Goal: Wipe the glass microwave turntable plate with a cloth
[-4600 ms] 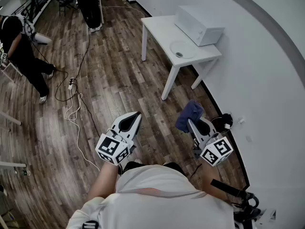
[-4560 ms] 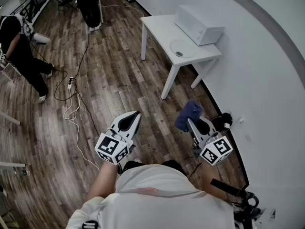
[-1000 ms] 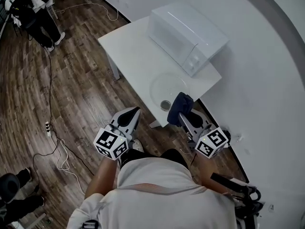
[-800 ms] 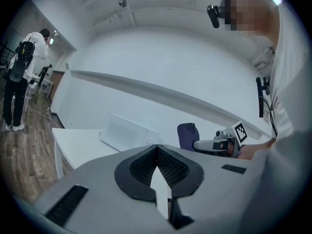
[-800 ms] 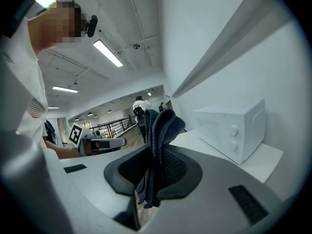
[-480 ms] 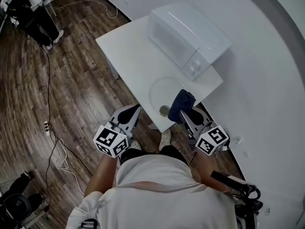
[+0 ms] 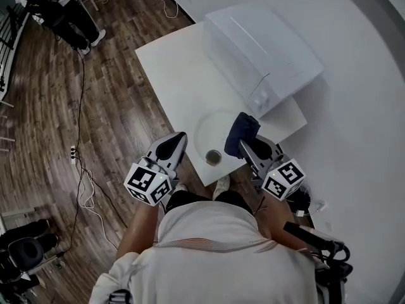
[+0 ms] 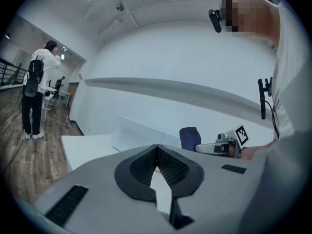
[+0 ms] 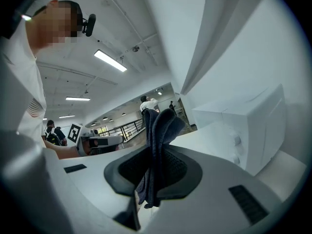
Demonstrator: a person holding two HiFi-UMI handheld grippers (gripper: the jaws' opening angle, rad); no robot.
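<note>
The clear glass turntable plate [image 7: 212, 130] lies flat on the white table [image 7: 177, 75], near its front edge. A small round grey piece [image 7: 213, 158] sits at the plate's near rim. My right gripper [image 7: 245, 142] is shut on a dark blue cloth [image 7: 242, 125], which hangs at the plate's right rim. In the right gripper view the cloth [image 9: 159, 130] stands bunched up between the jaws of that gripper [image 9: 155, 155]. My left gripper [image 7: 178, 138] hovers at the table's front edge, left of the plate. It [image 8: 157, 149] is shut with nothing in it.
A white microwave [image 7: 266, 49] stands at the table's right, behind the plate, against the white wall. Cables [image 7: 79, 170] trail over the wooden floor on the left. A person [image 7: 60, 8] stands far off at the upper left. A chair base [image 7: 25, 253] is at lower left.
The table, seen across the room earlier, now lies directly under the grippers. Over the last second both grippers have come over its front edge, and the cloth has reached the plate's right rim.
</note>
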